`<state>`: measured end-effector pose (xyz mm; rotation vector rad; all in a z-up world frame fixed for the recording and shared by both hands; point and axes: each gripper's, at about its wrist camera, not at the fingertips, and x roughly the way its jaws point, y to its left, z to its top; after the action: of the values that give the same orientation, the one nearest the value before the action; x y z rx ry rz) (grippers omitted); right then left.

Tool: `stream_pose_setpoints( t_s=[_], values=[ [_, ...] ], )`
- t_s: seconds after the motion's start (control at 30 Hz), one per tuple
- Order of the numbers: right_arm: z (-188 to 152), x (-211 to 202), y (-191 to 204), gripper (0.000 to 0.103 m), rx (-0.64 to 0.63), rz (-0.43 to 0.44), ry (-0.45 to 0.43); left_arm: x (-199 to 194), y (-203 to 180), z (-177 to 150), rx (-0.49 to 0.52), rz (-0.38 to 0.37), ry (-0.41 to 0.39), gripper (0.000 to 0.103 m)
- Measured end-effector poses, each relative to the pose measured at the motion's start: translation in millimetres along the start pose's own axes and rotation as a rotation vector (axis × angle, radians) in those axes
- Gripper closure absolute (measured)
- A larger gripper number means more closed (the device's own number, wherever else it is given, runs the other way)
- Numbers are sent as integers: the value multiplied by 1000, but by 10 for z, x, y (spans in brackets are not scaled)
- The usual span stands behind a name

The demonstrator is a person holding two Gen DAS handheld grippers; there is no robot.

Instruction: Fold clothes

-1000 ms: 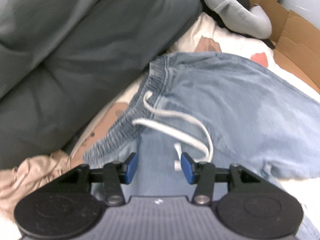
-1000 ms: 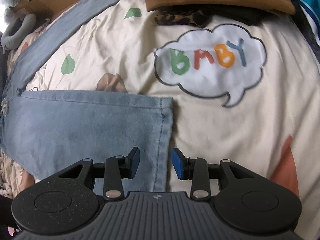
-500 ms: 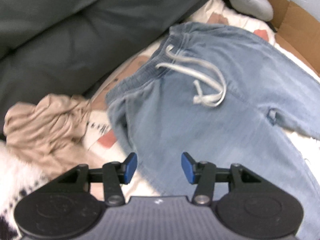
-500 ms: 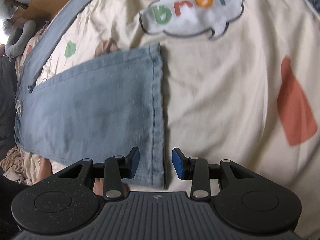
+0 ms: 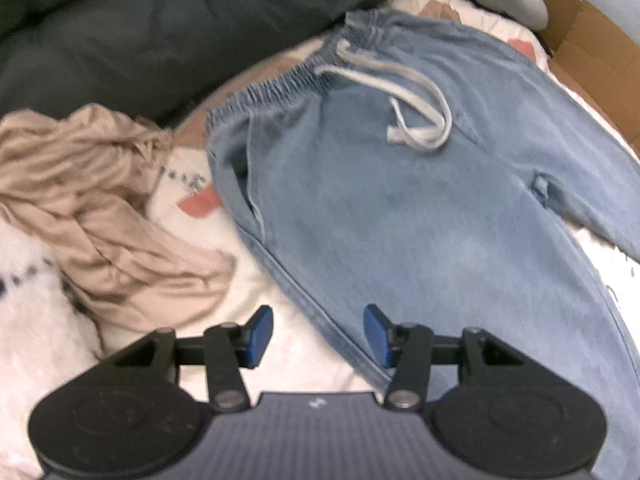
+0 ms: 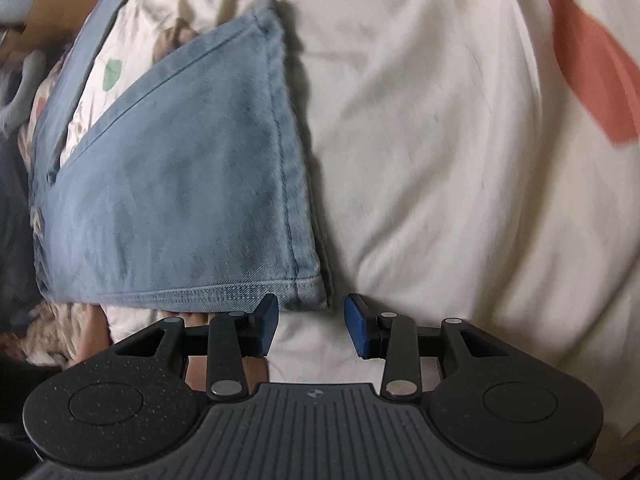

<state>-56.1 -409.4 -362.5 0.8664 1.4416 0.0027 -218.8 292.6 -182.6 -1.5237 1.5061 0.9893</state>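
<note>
Jeans (image 5: 420,208) flat on the bedsheet (image 6: 460,160), waistband upper centre of the left view, drawstring (image 5: 404,96) loose on top. Left gripper (image 5: 316,336) jaws apart, nothing between the pads, over the outer side seam at lower centre. Right gripper (image 6: 310,324) jaws apart, empty, just below the leg hem (image 6: 248,292) corner.

Risks:
- Right pads may pinch sheet along with hem, or only the top layer; the fold then drags or splits.
- Left may miss the seam.
- Tan cloth (image 5: 100,208) at left lies near; could snag.
- Drawstring may trail out of the fold.
</note>
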Motion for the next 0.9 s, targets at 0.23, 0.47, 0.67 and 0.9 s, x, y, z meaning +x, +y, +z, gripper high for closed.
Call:
stream_pose_setpoints(
  t_s=[0.23,0.47,0.67,0.9],
  values=[
    [-73,47,-226,58,202,134,-53,171,-32,-167,-41,-5,19,50],
    [-67,-181,-196,60,190,226,-88,197,-2,-217,-65,-4,15,50],
    [8,-340,-122,60,149,256,-124,239,2,-246,-95,-21,8,50],
    [32,-272,-59,60,113,249,-108,274,-13,-277,-128,-35,9,50]
  ],
)
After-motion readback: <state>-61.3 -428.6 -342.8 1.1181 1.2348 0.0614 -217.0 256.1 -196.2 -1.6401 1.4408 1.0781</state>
